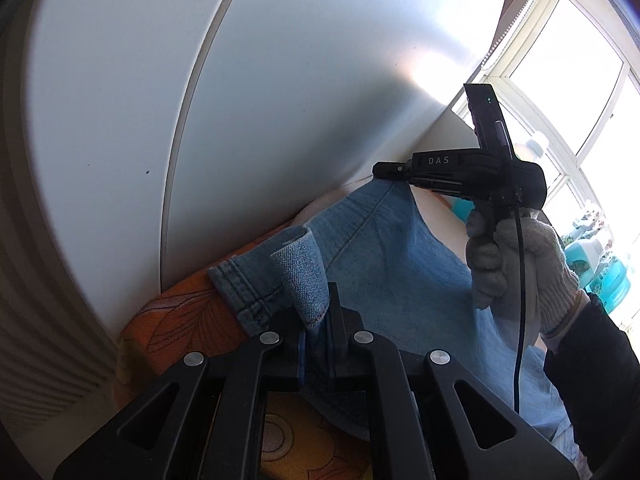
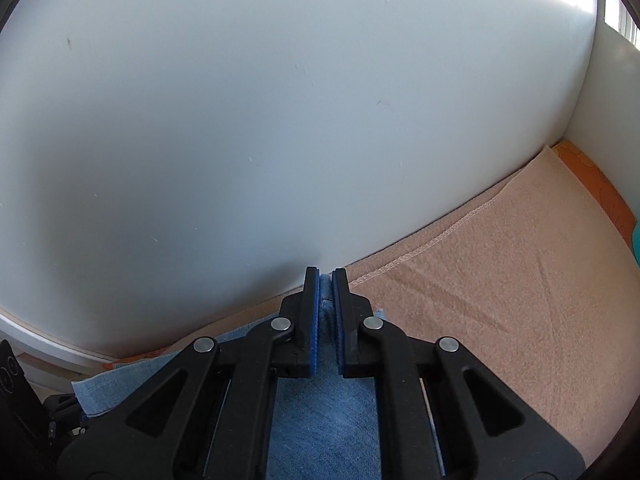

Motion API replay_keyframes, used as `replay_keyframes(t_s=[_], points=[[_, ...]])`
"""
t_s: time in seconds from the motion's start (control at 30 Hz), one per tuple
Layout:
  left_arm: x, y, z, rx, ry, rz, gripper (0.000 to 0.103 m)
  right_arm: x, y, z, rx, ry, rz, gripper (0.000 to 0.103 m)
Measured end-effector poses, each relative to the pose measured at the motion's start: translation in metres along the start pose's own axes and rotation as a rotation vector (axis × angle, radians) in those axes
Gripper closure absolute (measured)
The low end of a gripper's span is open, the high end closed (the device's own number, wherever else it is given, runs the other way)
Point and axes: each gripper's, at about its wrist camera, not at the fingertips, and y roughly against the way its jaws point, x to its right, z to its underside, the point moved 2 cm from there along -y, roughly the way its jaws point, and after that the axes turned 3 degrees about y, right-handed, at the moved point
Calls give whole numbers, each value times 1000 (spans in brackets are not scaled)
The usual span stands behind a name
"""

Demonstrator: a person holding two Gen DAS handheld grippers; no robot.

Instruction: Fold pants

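Jeans (image 1: 384, 264) in both tools; window (image 1: 576, 80) left-view only

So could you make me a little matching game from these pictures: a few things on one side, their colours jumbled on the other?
Things:
1. pants
2. towel
3. glove on the right hand
4. left gripper

Colours:
a. black
b. peach
c. light blue denim
d. off-white

Pairs: 1-c, 2-b, 3-d, 4-a
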Motion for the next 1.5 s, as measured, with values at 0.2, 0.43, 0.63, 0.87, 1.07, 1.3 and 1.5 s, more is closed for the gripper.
replay_keyframes(t_s=[0.2,0.43,0.63,0.87,1.07,1.3,1.5], points=[[9,-5,1,6,-50,-50,95,14,45,9,67,-24,34,55],[6,0,-6,18,-32,-71,86,25,141,40,183,-62,45,52],[21,13,-5,17,-76,-74,73,32,218,112,273,-151,147,49],[45,37,-3,68,-191,-60,68,55,303,197,317,-284,319,46],[103,43,8,33,-343,89,54,96,361,302,334,-461,460,45],[190,23,51,-147,-608,271,50,146,423,418,359,-728,582,44],[256,21,103,-275,-804,415,50,169,469,502,390,-898,671,44]])
